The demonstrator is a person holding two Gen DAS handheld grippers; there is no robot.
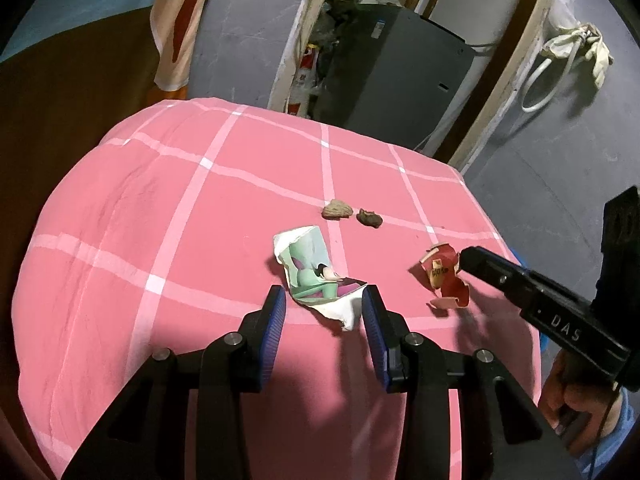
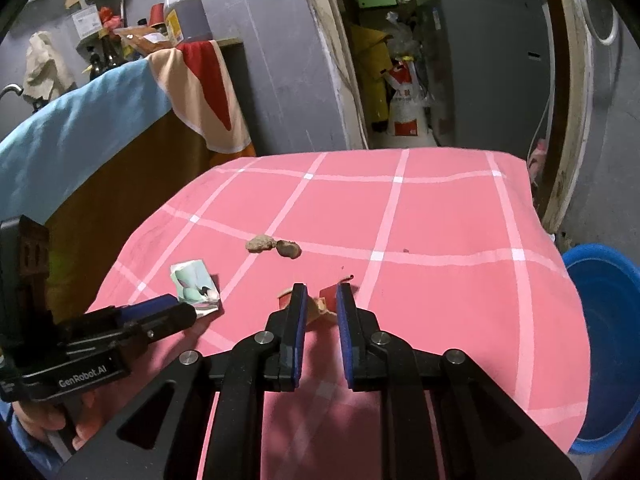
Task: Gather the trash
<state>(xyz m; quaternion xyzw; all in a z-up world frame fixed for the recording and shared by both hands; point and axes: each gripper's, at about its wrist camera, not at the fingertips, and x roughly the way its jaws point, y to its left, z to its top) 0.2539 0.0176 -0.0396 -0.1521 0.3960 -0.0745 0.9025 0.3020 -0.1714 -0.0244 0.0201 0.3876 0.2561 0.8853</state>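
A crumpled green-and-white paper (image 1: 308, 276) lies on the pink checked cloth (image 1: 160, 200). It sits between the fingers of my left gripper (image 1: 324, 300), which is open: the right pad touches the paper's edge and the left pad stands apart. A red and tan wrapper (image 1: 442, 276) lies to its right, with the tip of my right gripper (image 1: 464, 258) over it. In the right wrist view the wrapper (image 2: 329, 293) rests on the cloth in the narrow gap of the right gripper (image 2: 322, 298), whose jaws stand slightly open. The left gripper (image 2: 188, 312) and paper (image 2: 194, 282) show at the left.
Two brown lumps (image 1: 338, 210) (image 1: 370, 218) lie further back on the cloth. A blue basin (image 2: 604, 320) stands on the floor past the table's right edge. A brown cabinet (image 2: 120, 200) with draped cloths is on the left, a grey appliance (image 1: 400, 68) behind.
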